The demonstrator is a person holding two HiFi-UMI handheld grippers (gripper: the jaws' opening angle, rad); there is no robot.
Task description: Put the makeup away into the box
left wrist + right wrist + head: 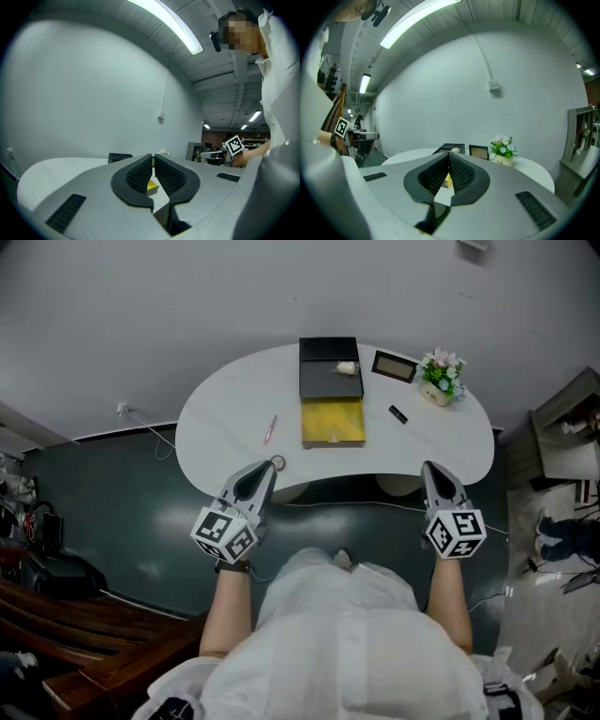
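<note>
The word "Life" is showing in dark letters on the front of the white flower pot in the right gripper view, and nothing else is reading legibly.

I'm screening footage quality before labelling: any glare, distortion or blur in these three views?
Head view: even light, sharp, a soft sheen on the dark green floor. Left gripper view: strong fisheye bending, black corners, the long ceiling strip light blown out. Right gripper view: same fisheye; the small potted flower plant looks sharp.
</note>
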